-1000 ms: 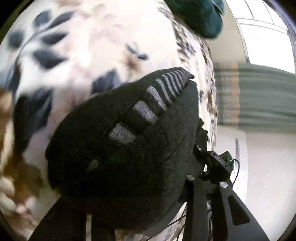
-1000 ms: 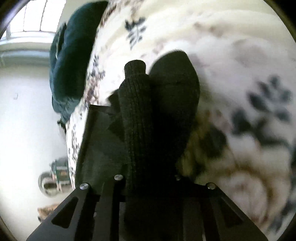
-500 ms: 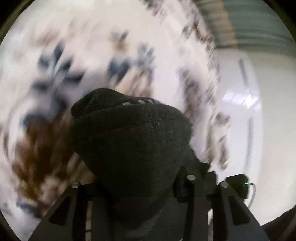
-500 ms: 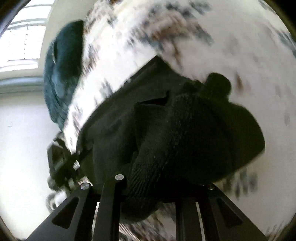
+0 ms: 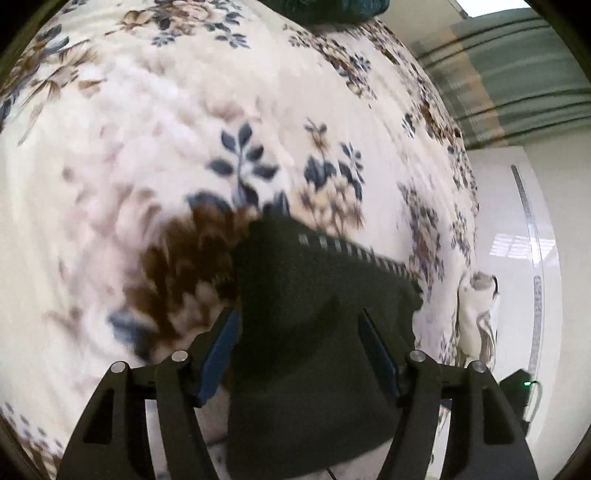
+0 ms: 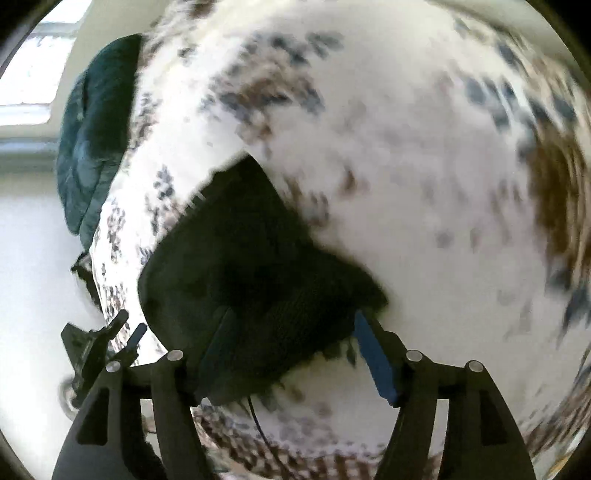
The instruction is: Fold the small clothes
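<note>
A black sock (image 5: pixel 317 325) with a row of short grey stripes lies bunched and folded on the floral blanket (image 5: pixel 147 147). My left gripper (image 5: pixel 297 317) hangs just above it. Its jaws are opening, the blue pads (image 5: pixel 218 350) stand clear, and the sock sits loose between them. In the right wrist view the same black sock (image 6: pixel 243 266) lies on the blanket (image 6: pixel 406 184). My right gripper (image 6: pixel 295 317) straddles its near end. Those jaws are opening too, and the right blue pad (image 6: pixel 375 362) is bare and not pressing the knit.
A dark teal cushion (image 6: pixel 92 129) lies at the far end of the bed (image 5: pixel 332 9). The bed's edge drops to a white floor (image 5: pixel 517 258), where a pale tasselled cloth (image 5: pixel 476 314) hangs. A black device (image 6: pixel 96 347) sits by the edge.
Both grippers held the sock lifted a second ago. Their jaws have since spread wide, and the sock has come down folded onto the blanket. Both cameras have pulled back and up.
</note>
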Action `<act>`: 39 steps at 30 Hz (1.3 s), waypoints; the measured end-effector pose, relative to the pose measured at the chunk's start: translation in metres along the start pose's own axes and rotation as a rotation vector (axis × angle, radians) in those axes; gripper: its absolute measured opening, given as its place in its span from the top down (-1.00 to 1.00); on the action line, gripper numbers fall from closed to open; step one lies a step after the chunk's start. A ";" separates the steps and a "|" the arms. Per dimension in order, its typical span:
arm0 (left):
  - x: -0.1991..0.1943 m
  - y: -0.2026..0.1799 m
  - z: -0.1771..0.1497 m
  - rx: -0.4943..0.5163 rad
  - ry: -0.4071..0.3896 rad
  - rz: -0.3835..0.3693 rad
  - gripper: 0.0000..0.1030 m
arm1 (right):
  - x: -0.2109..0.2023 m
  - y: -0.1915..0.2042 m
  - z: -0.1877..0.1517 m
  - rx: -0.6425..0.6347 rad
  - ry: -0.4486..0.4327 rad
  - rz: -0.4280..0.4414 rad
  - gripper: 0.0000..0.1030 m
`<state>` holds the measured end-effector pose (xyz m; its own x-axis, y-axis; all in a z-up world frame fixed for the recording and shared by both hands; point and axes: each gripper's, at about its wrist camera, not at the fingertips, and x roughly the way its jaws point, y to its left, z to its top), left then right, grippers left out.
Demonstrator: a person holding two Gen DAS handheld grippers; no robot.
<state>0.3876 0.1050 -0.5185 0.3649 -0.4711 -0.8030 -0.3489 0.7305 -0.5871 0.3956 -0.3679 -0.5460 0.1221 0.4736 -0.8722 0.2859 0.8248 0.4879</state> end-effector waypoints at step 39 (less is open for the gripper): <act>0.003 0.017 0.024 -0.022 -0.024 -0.003 -0.24 | 0.085 0.063 0.134 -0.154 0.125 -0.025 0.03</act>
<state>0.4038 0.1280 -0.5279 0.3864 -0.4616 -0.7985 -0.3667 0.7175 -0.5922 0.5512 -0.3168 -0.5943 -0.0051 0.4787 -0.8779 0.1370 0.8700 0.4736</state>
